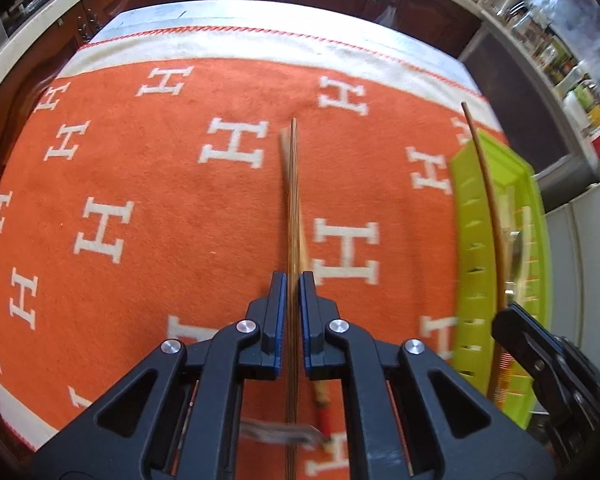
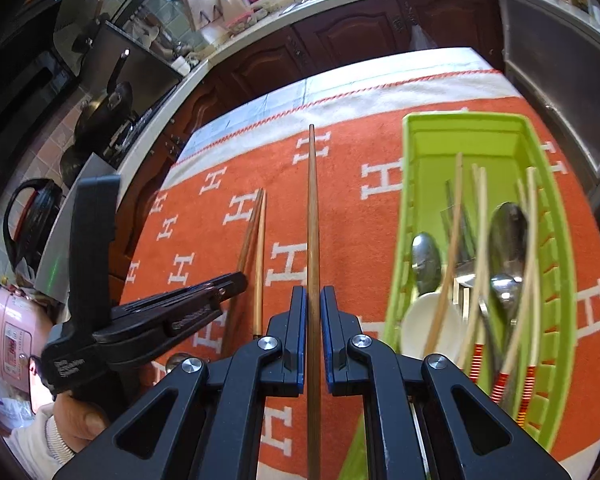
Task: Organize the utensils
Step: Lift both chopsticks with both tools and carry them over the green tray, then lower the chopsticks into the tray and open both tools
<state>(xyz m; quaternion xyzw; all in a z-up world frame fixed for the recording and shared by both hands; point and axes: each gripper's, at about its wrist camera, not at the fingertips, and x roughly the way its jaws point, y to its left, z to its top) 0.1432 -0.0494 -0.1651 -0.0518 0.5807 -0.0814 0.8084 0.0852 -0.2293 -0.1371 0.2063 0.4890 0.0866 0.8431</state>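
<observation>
The right claw [image 2: 311, 300] is clenched on a single brown chopstick [image 2: 312, 216] at the frame's centre; the left claw [image 1: 293, 286] grips a pair of chopsticks [image 1: 292, 200], also mid-frame. The green tray [image 2: 420, 128] of spoons and chopsticks sits at right on the orange cloth [image 2: 340, 216]. Gripped near one end, either long stick could pivot, miss the tray rim and slip out.

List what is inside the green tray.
The green tray holds metal spoons, a white spoon, pale chopsticks and forks. The overlapping utensils hide whatever lies beneath.
</observation>
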